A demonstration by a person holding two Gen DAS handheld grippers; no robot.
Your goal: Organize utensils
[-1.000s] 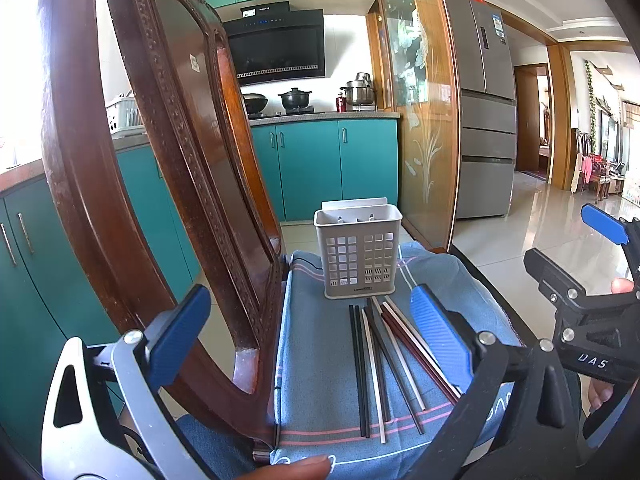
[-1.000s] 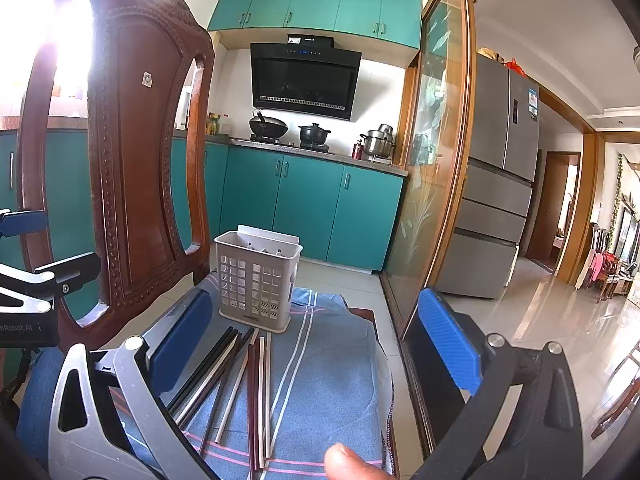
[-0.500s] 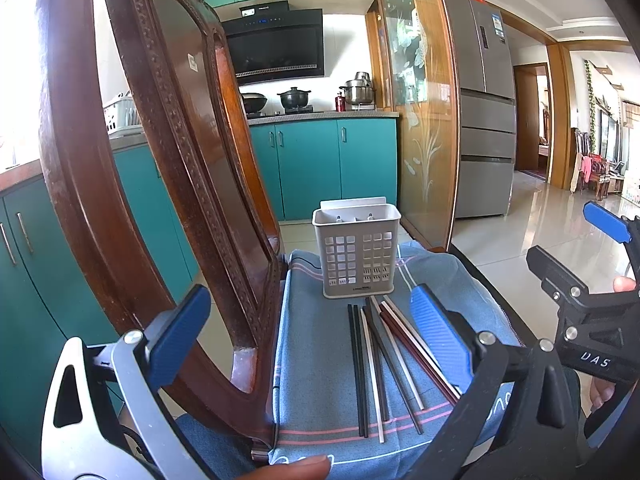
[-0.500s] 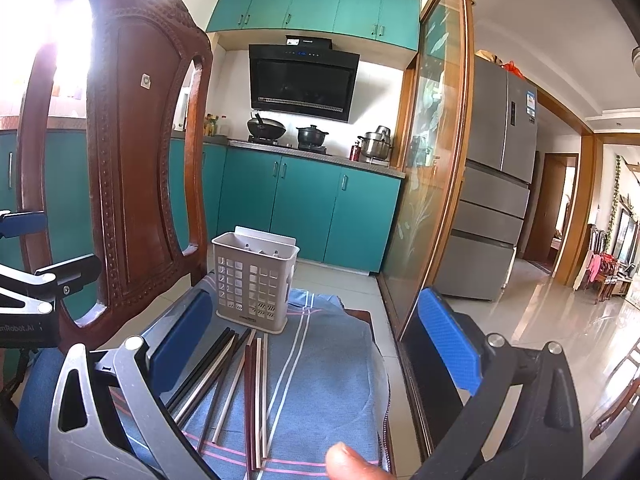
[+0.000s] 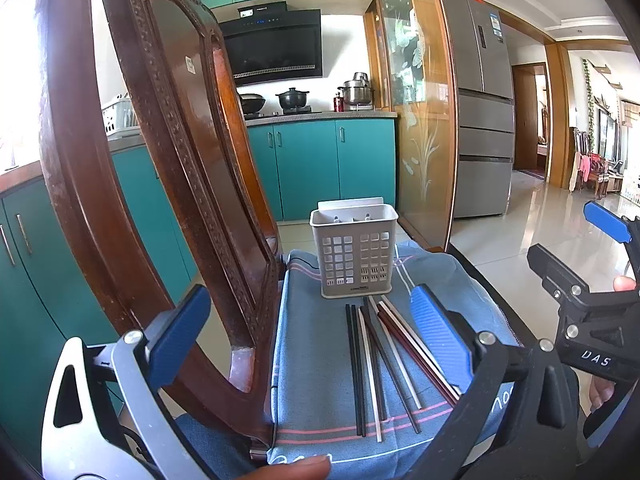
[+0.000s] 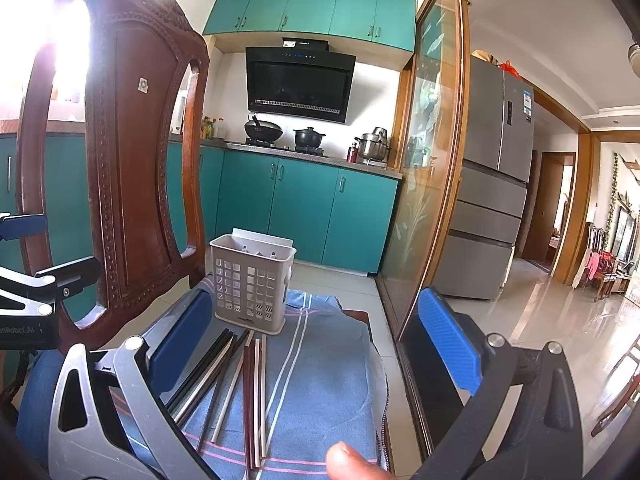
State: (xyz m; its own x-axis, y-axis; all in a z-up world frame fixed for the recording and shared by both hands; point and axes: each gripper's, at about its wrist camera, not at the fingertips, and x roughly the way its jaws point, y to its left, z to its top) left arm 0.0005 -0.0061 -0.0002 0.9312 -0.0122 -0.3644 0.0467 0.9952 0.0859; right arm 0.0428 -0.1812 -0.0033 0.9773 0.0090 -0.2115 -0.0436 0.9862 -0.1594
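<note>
**Chopsticks fan out lengthwise from the holder, both jaws spread and empty**

The chopsticks (image 5: 384, 364) lie flat on the blue cloth (image 5: 316, 344) over the chair seat, just in front of the utensil holder (image 5: 354, 252). Long axis runs toward/away from the holder: far tips nearly touch its base, near ends splay out toward the cameras. Mixed black, white and dark red sticks, some overlapping; exact count hard to tell.

The holder stands upright at the cloth's far end, looks empty from here.

Left gripper (image 5: 308, 344): jaws spread wide, nothing between them, chopsticks sit fwd and toward its right pad. Right gripper (image 6: 316, 340): jaws also spread, empty, chopsticks sit fwd and toward its left pad. In both views the sticks run roughly along the line of sight, and neither arm is clearly nearer.

The carved chair back (image 5: 160, 184) rises left of the holder, close to the left gripper's path.
</note>
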